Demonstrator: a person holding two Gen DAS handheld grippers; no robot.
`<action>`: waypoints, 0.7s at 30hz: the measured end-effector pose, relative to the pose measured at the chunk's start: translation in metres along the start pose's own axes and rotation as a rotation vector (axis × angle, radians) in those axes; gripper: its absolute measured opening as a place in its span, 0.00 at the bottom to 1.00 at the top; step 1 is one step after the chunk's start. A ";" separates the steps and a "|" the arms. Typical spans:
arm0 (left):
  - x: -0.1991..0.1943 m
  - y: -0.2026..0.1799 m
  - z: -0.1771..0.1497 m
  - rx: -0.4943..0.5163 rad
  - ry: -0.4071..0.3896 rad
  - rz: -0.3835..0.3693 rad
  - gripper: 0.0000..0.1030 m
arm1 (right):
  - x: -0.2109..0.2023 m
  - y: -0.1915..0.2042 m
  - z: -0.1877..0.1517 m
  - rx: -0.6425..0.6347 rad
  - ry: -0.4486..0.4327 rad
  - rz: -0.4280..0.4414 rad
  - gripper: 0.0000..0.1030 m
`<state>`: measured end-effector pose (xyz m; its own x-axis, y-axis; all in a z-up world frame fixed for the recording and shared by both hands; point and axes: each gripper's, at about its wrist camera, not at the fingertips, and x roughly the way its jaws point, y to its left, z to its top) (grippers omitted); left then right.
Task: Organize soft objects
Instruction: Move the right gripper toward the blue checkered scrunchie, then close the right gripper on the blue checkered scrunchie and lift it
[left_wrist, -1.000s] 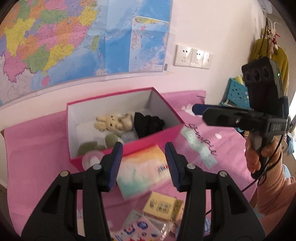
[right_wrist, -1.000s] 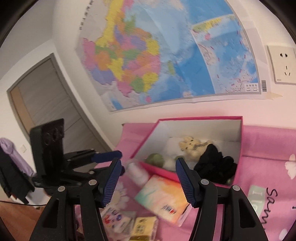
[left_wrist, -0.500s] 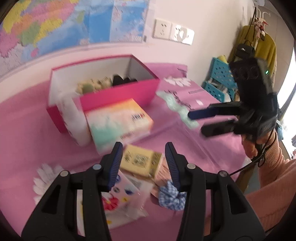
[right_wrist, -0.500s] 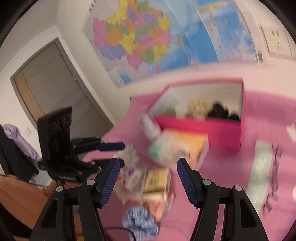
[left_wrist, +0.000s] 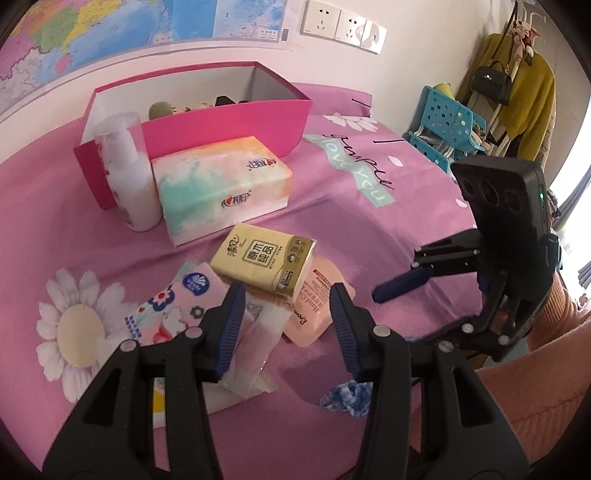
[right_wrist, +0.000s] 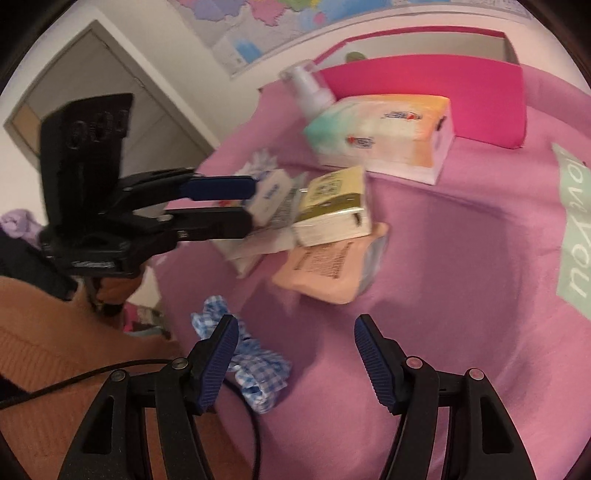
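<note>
My left gripper (left_wrist: 286, 326) hangs open over a heap of soft packs on the pink cloth: a yellow tissue pack (left_wrist: 264, 266), a peach pouch (left_wrist: 312, 314) and a floral pack (left_wrist: 177, 306). Nothing sits between its pads. In the right wrist view the left gripper (right_wrist: 253, 203) reaches in from the left, tips beside the floral pack (right_wrist: 267, 194) and yellow pack (right_wrist: 332, 206). My right gripper (right_wrist: 295, 332) is open and empty, with a blue checked scrunchie (right_wrist: 255, 369) just beside its left finger. The scrunchie (left_wrist: 347, 397) lies near the table's front edge.
A pink box (left_wrist: 221, 122) holding plush items stands at the back, with a large tissue box (left_wrist: 221, 184) and a white bottle (left_wrist: 125, 173) in front of it. Blue baskets (left_wrist: 443, 122) and a coat rack (left_wrist: 517, 92) stand right; a door (right_wrist: 92, 92) is left.
Both grippers have dropped and tilted down, from facing the wall map and box to hovering over the packs. The right gripper now sits low beside the scrunchie.
</note>
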<state>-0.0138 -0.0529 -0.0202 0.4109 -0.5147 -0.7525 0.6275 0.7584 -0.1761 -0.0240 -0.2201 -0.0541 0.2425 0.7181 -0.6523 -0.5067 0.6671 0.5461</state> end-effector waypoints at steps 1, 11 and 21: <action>0.000 0.001 -0.001 -0.006 0.000 0.000 0.48 | -0.001 0.000 -0.002 0.000 0.000 0.030 0.65; 0.001 0.004 -0.004 -0.018 0.010 0.009 0.48 | -0.013 0.007 -0.014 -0.030 -0.012 0.159 0.70; -0.002 0.008 -0.007 -0.036 0.008 -0.044 0.48 | 0.017 0.017 -0.015 -0.073 0.023 0.057 0.13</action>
<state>-0.0144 -0.0434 -0.0243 0.3780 -0.5450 -0.7484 0.6205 0.7491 -0.2321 -0.0414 -0.1994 -0.0639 0.1928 0.7493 -0.6336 -0.5785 0.6083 0.5434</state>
